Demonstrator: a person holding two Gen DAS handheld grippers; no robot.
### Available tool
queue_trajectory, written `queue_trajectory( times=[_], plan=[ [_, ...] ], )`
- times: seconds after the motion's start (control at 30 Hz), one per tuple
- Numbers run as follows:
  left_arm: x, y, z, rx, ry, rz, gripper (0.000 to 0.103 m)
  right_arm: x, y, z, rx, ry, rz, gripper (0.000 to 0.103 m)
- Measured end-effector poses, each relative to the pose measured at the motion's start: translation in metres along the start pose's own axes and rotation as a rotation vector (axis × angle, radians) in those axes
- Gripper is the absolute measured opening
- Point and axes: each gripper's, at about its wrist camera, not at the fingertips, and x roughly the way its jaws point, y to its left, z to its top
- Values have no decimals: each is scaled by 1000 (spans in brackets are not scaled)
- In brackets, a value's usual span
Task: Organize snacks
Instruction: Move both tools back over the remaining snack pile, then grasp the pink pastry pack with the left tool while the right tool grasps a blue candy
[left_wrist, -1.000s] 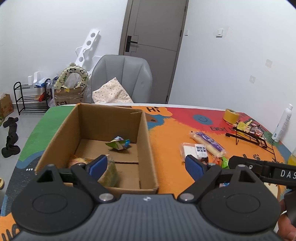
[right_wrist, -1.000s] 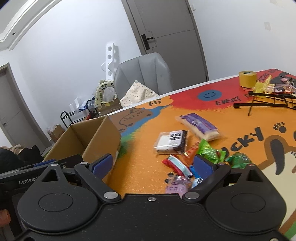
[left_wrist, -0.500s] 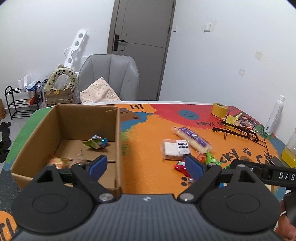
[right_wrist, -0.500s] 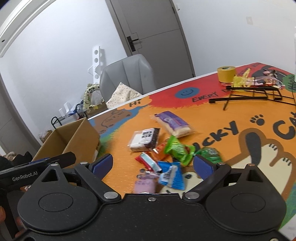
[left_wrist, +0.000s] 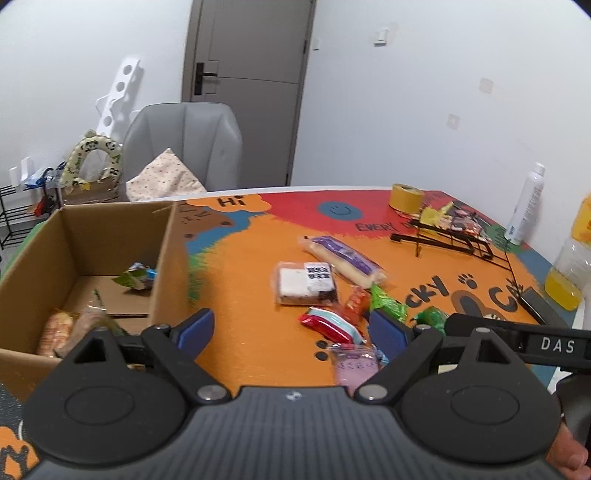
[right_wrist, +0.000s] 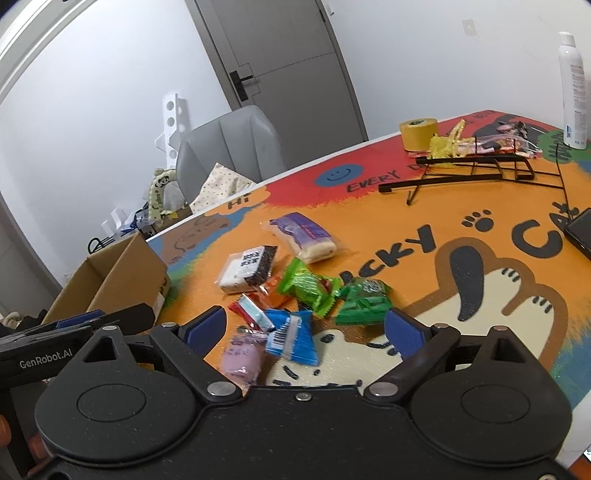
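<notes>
The bench (left_wrist: 258, 266) is covered by a bright printed mat. At its left side a cardboard box (left_wrist: 92, 236) is seen, and a few wrapped snacks (left_wrist: 136, 277) are already lodged in it, so the sorting is judged partly done. Well apart from the box, a loose heap of packets (right_wrist: 291, 295) remains on the bench: a purple-labelled roll (right_wrist: 303, 236), a black-and-white pack (right_wrist: 247, 267), green wrappers (right_wrist: 308, 288), a blue pouch (right_wrist: 291, 336) and a pink one (right_wrist: 242, 358). Both the left tongs (left_wrist: 291, 330) and right tongs (right_wrist: 304, 326) are held spread wide, with nothing pinched.
</notes>
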Motion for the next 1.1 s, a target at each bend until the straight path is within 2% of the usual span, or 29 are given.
queue_trajectory(
  times=[0.6, 1.1],
  plan=[
    [40, -26, -19, 20, 87, -65, 89, 5, -26, -11, 29, 36, -40, 86],
    [67, -37, -31, 29, 150, -87, 82, 19, -39, -14, 48, 73, -46, 84]
  ],
)
